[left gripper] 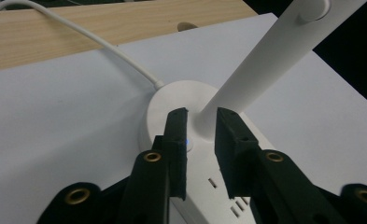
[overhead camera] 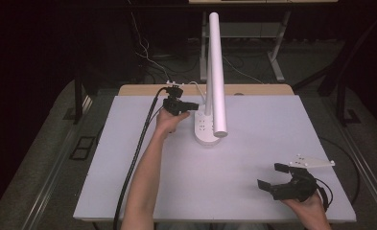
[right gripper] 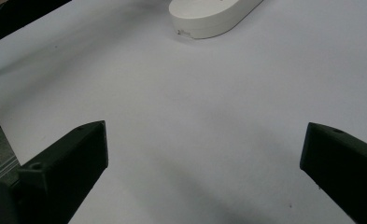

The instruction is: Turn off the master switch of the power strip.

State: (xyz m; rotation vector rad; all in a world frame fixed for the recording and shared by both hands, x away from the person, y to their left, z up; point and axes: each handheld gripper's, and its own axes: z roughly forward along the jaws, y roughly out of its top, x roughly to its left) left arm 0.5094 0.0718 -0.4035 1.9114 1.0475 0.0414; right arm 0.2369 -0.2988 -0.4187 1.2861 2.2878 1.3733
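White plastic was what I had under my left gripper (left gripper: pixel 200 122): a desk lamp base (left gripper: pixel 172 105) with outlet slots in its near end, lying just ahead of and below the jaws, its stem (left gripper: pixel 265 60) rising away from between them. The jaws stood narrowed to a small gap, not clamped on anything I could make out; the left fingertip (left gripper: pixel 177 126) sat right by a small blue-lit touch button (left gripper: pixel 187 142) on the base, though whether it pressed the button I could not tell. I judged the step to be a tap on that button, and to do it well I would come down with one fingertip only, squarely and lightly, so the base did not skid on the grey table mat (overhead camera: pixel 253 158) or tug its white cord (left gripper: pixel 102 46). My right gripper (overhead camera: pixel 278 176) waited well apart from the lamp, jaws spread wide and empty, the base's rounded end (right gripper: pixel 214 16) far ahead of it. The left gripper view gave me the button's glow and the slots, which the high view was too small to resolve; the high view alone gave the long lamp head (overhead camera: pixel 217 72) hanging over the base and both hands at once.
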